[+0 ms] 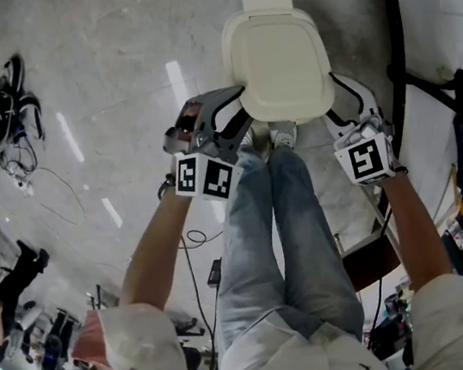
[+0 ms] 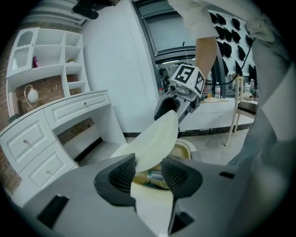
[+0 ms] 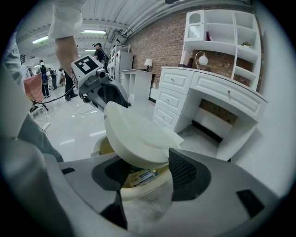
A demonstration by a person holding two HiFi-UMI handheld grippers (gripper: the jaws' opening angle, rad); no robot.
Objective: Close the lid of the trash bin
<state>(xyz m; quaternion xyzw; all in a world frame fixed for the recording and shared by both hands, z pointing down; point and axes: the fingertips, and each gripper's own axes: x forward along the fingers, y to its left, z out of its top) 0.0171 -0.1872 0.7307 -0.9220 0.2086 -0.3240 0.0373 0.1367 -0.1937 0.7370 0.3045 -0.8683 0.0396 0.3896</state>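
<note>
The cream trash bin's lid (image 1: 277,59) stands half raised over the bin, tilted on its rear hinge (image 1: 268,1). My left gripper (image 1: 236,114) is at the lid's left edge and my right gripper (image 1: 343,105) at its right edge. In the left gripper view the lid (image 2: 155,139) runs between the jaws of the left gripper (image 2: 149,173); a gap shows beside one pad, so it is open. In the right gripper view the lid (image 3: 134,134) lies between the spread jaws of the right gripper (image 3: 148,173), also open. Rubbish shows inside the bin's rim (image 3: 138,190).
The person's jeans-clad legs (image 1: 283,233) stand right in front of the bin. A white desk with drawers (image 3: 208,97) and shelves is beside it. A chair (image 1: 373,253) stands at the right, and cables (image 1: 2,111) lie on the floor at the left.
</note>
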